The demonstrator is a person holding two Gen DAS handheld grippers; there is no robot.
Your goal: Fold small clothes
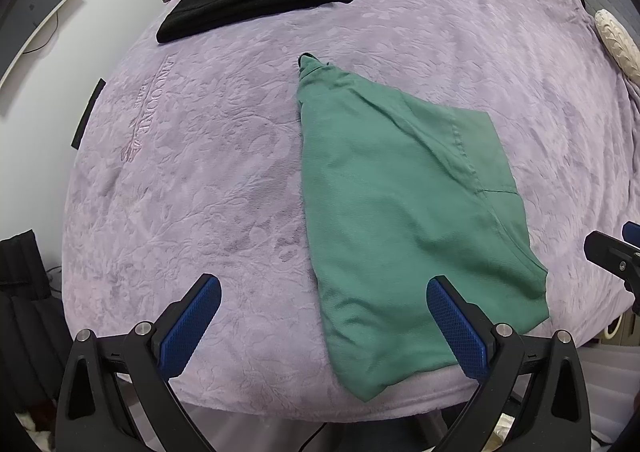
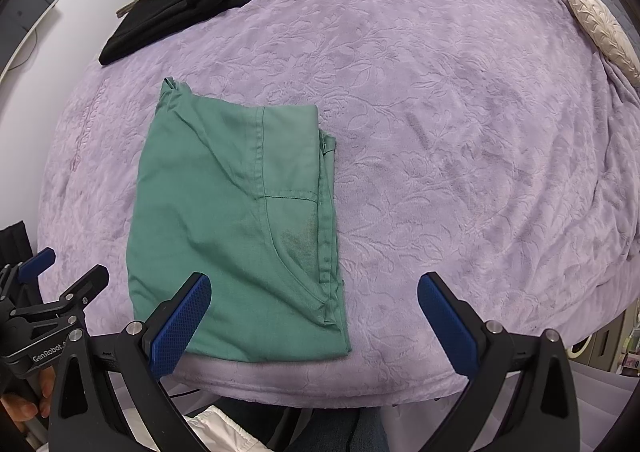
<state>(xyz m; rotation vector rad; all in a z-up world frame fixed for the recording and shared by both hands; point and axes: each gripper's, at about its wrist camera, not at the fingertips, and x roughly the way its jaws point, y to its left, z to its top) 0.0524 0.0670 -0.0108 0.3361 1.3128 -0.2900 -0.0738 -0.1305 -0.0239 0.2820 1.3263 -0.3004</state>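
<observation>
From the left wrist, the left gripper (image 1: 324, 316) hangs with its blue fingers (image 1: 192, 326) spread apart and empty over the near edge of the purple blanket (image 1: 200, 172), the green garment (image 1: 400, 212) lying folded lengthwise to its right, a black garment (image 1: 256, 0) far off. From the right wrist, the right gripper (image 2: 314, 316) is likewise spread and holding nothing, over the green piece's near right corner. I judge one lengthwise fold is done; next, both should pinch the near corners and carry them to the far edge.
</observation>
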